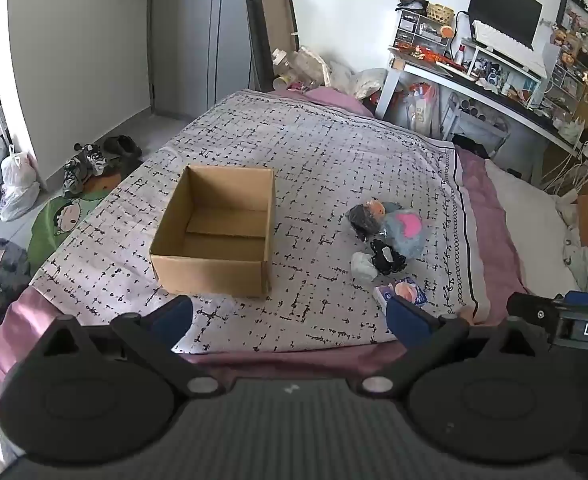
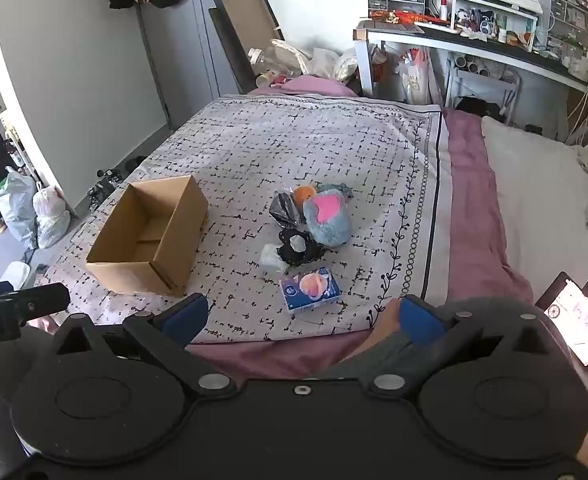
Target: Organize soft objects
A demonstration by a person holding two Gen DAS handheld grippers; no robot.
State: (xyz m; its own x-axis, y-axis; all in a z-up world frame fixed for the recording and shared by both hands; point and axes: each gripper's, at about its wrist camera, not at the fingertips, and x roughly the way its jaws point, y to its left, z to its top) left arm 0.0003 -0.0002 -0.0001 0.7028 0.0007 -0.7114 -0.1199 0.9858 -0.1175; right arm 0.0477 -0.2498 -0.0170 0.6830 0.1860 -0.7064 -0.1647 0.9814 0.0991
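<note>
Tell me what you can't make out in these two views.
- Box floor: right view, near wall hides part.
- Tissue pack: left view, left gripper finger covers a corner.
- Black item: both views, too crumpled to identify.
- Phone screen: right view, overexposed.

From my seat, the patterned blanket lies bare between the cardboard box and the pile of soft things, so I have a lane there. The box's top is open with nothing over it. The tissue pack sits just ahead of the pile, nearest my right gripper. Both sets of fingers are spread over the near bed edge.
</note>
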